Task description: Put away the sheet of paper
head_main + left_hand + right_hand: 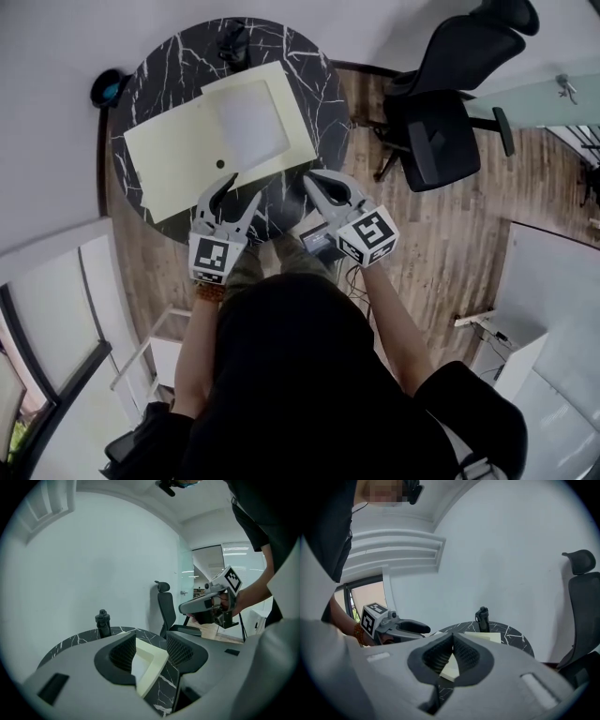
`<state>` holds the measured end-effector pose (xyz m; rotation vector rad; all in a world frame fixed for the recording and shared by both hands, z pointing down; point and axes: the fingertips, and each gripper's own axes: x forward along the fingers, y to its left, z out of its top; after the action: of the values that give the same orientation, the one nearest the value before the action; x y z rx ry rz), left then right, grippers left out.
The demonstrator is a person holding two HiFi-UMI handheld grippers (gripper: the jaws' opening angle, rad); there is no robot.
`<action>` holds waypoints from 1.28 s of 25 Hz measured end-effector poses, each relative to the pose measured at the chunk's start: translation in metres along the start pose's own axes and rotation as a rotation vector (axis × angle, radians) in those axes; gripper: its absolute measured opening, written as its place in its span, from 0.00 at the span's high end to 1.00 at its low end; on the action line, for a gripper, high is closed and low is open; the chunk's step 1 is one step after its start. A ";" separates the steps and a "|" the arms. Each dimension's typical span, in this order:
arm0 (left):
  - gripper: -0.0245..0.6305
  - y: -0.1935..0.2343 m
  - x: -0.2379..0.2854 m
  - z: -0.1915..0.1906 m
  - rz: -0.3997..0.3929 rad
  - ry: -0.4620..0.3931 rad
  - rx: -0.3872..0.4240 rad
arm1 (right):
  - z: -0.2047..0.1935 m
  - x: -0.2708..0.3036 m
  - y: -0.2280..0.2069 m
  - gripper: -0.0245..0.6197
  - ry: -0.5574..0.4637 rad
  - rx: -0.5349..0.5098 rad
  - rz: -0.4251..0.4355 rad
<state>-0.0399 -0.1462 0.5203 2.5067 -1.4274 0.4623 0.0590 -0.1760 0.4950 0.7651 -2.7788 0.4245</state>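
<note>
Left tongs (237,192) stand spread at the near rim of the table (169,66), with a corner of the cream folder (173,155) showing between the jaws; I cannot tell whether they touch it. Right tongs (319,187) are pressed together on nothing, hovering over the table's near right rim. The sheet of paper (251,124) lies flat on the folder, toward the table's middle. It looks light, limp and easily creased, so a free edge or corner, pinched gently, is likely the best hold. Both forearms reach forward, with the tongs angled down toward the table.
</note>
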 end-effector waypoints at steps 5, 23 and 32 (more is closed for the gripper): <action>0.64 0.006 -0.017 0.017 -0.017 -0.076 0.012 | 0.016 0.018 0.018 0.96 -0.010 -0.027 0.004; 0.66 0.012 -0.124 0.077 0.022 -0.316 0.056 | 0.064 0.020 0.126 0.96 -0.051 -0.219 -0.029; 0.75 -0.010 -0.158 0.112 0.027 -0.445 0.163 | 0.099 0.008 0.172 0.96 -0.141 -0.361 -0.062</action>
<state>-0.0892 -0.0535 0.3570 2.8507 -1.6301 0.0176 -0.0527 -0.0713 0.3679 0.8145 -2.8298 -0.1475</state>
